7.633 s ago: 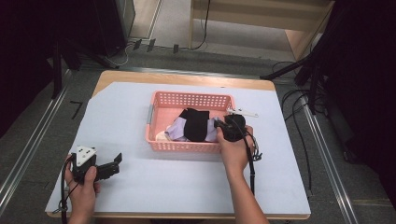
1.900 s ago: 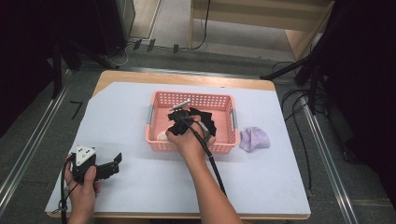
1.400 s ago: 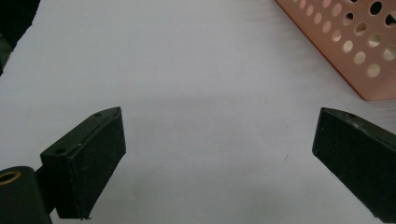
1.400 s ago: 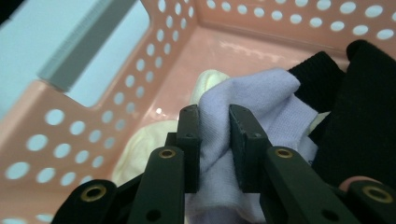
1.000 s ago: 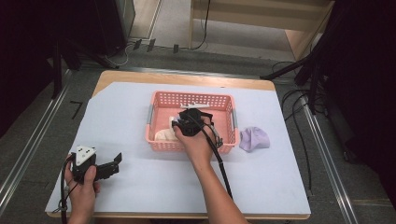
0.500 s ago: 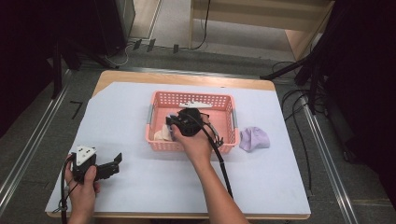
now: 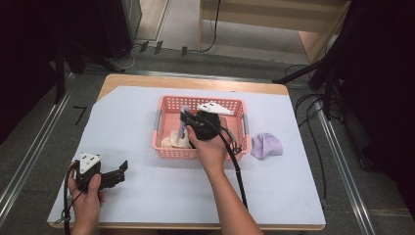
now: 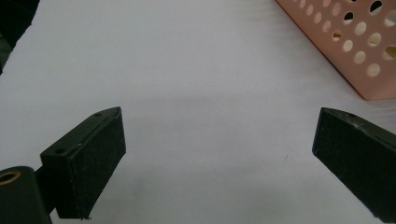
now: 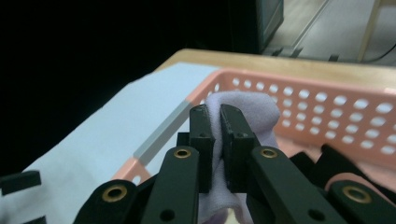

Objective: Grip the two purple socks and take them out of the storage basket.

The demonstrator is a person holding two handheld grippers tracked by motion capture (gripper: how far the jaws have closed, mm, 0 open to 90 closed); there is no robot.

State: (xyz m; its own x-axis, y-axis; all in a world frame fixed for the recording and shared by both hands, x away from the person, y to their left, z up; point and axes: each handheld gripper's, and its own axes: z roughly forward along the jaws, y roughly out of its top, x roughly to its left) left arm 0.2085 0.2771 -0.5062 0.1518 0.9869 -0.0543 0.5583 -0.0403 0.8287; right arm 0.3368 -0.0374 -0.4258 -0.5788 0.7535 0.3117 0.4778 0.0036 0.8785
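The lilac cloth (image 9: 243, 109) is pinched between the jaws of the right tool (image 7: 185, 116), inside the pink basket (image 7: 166, 105) near its left wall. The basket also holds a cream-coloured piece (image 7: 175, 139) at its near left and something black (image 9: 336, 161) beside the tool. A second lilac cloth (image 7: 266, 145) lies on the tabletop (image 7: 147, 196) just right of the basket. The left tool (image 7: 115, 177) rests near the tabletop's near left edge, jaws wide apart.

Left gripper (image 7: 120, 172) rests low with jaws wide apart; right gripper (image 9: 215, 122) reaches forward, jaws pinched.
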